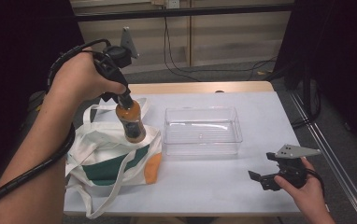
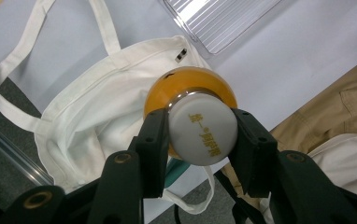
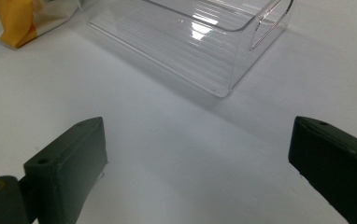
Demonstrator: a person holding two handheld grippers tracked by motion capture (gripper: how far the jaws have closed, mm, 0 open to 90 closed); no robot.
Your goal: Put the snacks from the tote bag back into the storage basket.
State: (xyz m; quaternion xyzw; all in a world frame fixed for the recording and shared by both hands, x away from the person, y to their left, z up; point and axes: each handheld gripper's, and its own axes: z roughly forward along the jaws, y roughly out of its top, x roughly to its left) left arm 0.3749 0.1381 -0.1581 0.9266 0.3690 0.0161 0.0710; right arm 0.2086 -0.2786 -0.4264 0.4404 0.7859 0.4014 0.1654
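— Where is the bottle?

— The orange plastic bottle with the white round cap hangs in the air over the cream cloth tote bag with the green and orange print. The left gripper holds it from above, clamped around the neck just under the cap. In the left gripper view the two black jaws press on either side of the white cap, and the bottle's orange shoulder bulges out behind it.

— Is the bottle clear of the bag?

— Its lower end sits right at the bag's open mouth in the high view; whether it touches the cloth I cannot say, the angle is poor. The bag lies flat on the left part of the pale grey table, its straps trailing toward the near edge.

— And the other hand?

— The right gripper rests low over the table near the front right corner, held in the person's right hand. Its jaws stand wide apart with bare tabletop between them, gripping nothing.

— What else is on the table?

— A clear rectangular plastic bin stands in the middle, just right of the bag. From the right gripper view the same bin lies ahead of the released jaws.
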